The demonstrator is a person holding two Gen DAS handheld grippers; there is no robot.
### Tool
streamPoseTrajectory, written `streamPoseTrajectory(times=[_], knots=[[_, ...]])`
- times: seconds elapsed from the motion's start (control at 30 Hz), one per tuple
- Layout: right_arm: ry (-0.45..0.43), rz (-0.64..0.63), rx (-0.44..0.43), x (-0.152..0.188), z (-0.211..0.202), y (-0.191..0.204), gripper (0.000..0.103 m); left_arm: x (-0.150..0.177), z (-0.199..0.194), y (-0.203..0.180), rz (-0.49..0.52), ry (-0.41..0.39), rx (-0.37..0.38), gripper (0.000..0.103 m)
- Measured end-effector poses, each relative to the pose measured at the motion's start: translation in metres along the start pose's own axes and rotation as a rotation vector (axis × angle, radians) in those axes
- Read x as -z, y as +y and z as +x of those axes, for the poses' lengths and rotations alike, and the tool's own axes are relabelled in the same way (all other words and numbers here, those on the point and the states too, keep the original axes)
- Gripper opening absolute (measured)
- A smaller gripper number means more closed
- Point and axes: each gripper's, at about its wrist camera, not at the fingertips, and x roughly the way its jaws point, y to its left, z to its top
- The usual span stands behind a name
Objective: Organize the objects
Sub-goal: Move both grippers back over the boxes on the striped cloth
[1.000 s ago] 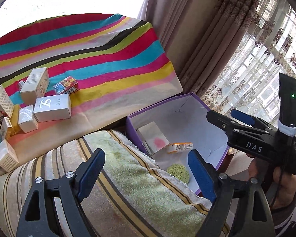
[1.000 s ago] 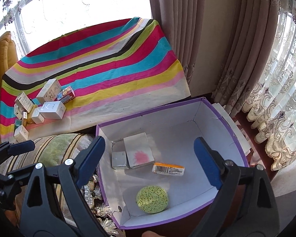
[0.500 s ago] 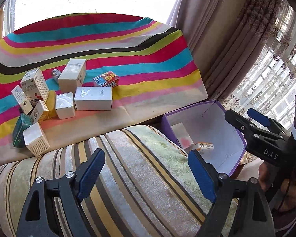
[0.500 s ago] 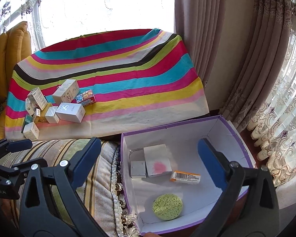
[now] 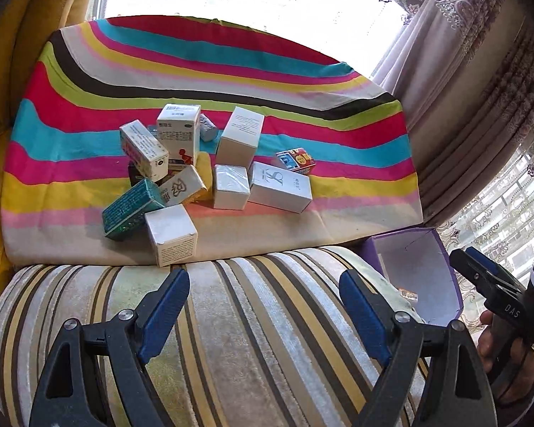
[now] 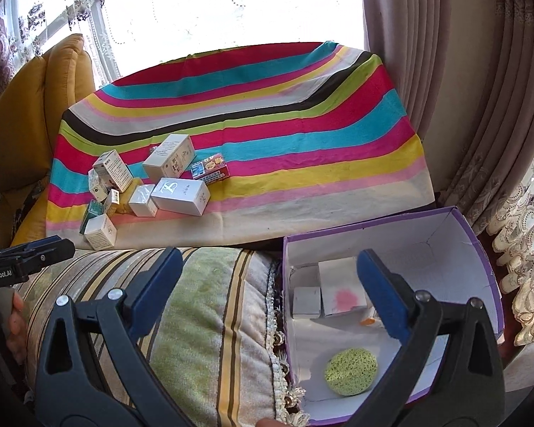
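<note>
Several small cartons (image 5: 231, 185) lie in a heap on the rainbow-striped cloth (image 5: 302, 82), among them a long white box (image 5: 280, 186), a teal box (image 5: 131, 208) and a white cube (image 5: 171, 233). The same heap of cartons (image 6: 142, 185) shows at the left of the right wrist view. My left gripper (image 5: 263, 302) hangs open and empty over the striped cushion (image 5: 249, 338), short of the heap. My right gripper (image 6: 267, 284) is open and empty above the cushion's edge and the purple box (image 6: 477, 249), which holds two white boxes (image 6: 338, 284), a green sponge (image 6: 350, 366) and an orange packet.
A yellow cushion (image 6: 28, 114) stands at the far left. Brown curtains (image 6: 462, 71) and lace curtains (image 6: 530, 249) hang to the right, close behind the purple box. The right half of the striped cloth (image 6: 320, 163) carries nothing. A hand (image 5: 509, 359) holds the right gripper's handle.
The left gripper has swung left, from over the purple box to facing the heap of cartons. The right gripper has drifted left as well, so the purple box now sits under its right finger.
</note>
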Motion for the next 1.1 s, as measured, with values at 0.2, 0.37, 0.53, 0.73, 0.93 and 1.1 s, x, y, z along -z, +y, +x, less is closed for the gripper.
streamPoseTrajectory(times=[0.2,0.37,0.53,0.73,0.93,1.1], knots=[[0.040,-0.023,-0.069,-0.003,0.015,0.020,0.099,-0.004,-0.003,0.026,-0.030,-0.004,-0.023,0.087],[0.060,-0.056,-0.090,-0.005,0.025,0.038,0.099,-0.011,-0.004,0.042,-0.053,-0.007,-0.027,0.087],[0.077,-0.074,-0.104,-0.011,0.036,0.050,0.099,-0.023,-0.004,0.051,-0.043,-0.011,-0.036,0.087],[0.108,-0.100,-0.126,-0.017,0.050,0.066,0.099,-0.042,0.001,0.064,-0.020,-0.004,-0.051,0.087],[0.133,-0.162,-0.151,-0.029,0.069,0.088,0.099,-0.061,0.013,0.078,0.036,0.030,-0.067,0.087],[0.152,-0.274,-0.174,-0.047,0.090,0.112,0.099,-0.077,0.025,0.091,0.093,0.061,-0.069,0.087]])
